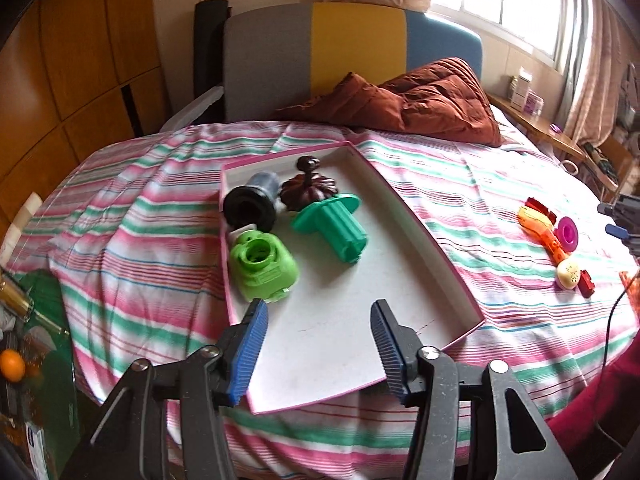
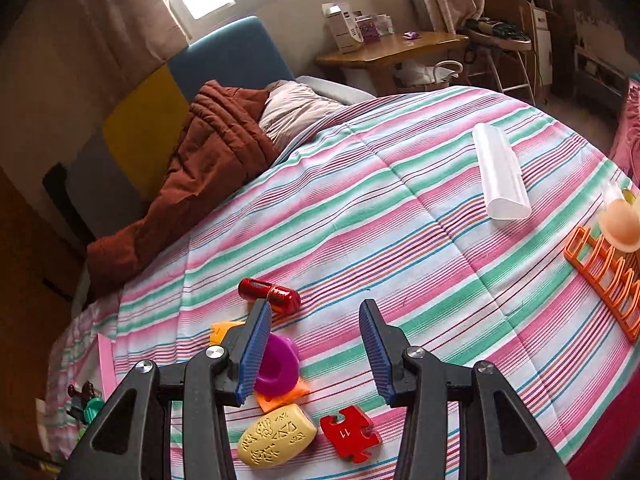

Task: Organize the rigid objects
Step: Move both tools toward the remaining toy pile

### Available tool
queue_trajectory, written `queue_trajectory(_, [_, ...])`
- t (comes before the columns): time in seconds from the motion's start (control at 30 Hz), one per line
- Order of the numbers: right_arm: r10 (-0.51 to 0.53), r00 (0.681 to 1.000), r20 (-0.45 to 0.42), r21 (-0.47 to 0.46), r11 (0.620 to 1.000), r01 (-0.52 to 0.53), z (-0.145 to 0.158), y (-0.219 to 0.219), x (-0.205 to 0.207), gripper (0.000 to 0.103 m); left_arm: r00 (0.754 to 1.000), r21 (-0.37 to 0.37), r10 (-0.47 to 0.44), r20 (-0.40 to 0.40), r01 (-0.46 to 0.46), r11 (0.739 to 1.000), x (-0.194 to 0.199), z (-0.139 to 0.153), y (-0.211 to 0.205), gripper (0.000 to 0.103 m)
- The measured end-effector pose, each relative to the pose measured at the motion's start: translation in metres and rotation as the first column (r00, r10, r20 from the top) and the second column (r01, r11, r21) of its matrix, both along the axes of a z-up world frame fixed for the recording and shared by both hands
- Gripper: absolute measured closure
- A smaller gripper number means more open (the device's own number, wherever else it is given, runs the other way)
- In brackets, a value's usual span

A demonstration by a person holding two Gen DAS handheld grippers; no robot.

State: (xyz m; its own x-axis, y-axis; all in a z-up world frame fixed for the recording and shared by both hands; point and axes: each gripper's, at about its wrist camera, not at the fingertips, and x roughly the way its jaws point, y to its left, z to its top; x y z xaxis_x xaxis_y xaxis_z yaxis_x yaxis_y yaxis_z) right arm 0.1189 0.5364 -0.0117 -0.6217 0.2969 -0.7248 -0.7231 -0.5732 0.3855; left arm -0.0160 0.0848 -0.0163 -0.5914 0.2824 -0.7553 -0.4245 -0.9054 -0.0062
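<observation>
Ahead of the left claw (image 1: pixel 318 320), one pink-edged box (image 1: pixel 404 216) held four things: one black cylinder (image 1: pixel 250 204), one dark brown knobbed lid (image 1: pixel 306 188), one green ribbed plunger (image 1: pixel 338 224) and one lime green block (image 1: pixel 262 266).

Around the right claw (image 2: pixel 314 326) lay one red capsule (image 2: pixel 270 294), one purple cup (image 2: pixel 278 366), one yellow soap-like bar (image 2: pixel 276 436) and one red puzzle piece (image 2: pixel 350 432). Farther right of that claw were one white tube (image 2: pixel 500 174) and one orange rack (image 2: pixel 604 276).

The bedsheet (image 2: pixel 400 208) was striped pink, green and white, the tray (image 1: pixel 404 216) white with pink rim, the puzzle piece (image 2: pixel 350 434) red, the quilt (image 1: pixel 432 100) rust-brown.
</observation>
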Motion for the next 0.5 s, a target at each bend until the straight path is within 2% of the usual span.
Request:
queue_trajectory(0.3, [-0.009,0.996,-0.090,-0.077,0.997,0.002,0.000,0.005,0.009,0.057,0.991,-0.006,-0.134,-0.009,0.134,0.991,0.007,0.006,0.054,0.044])
queue_trajectory(0.5, [-0.025,0.994,-0.110,-0.142,0.990,0.009,-0.007,0.011,0.010,0.055,0.974,-0.011,-0.224,0.025,0.225,0.974,0.013,0.000,0.092,0.044])
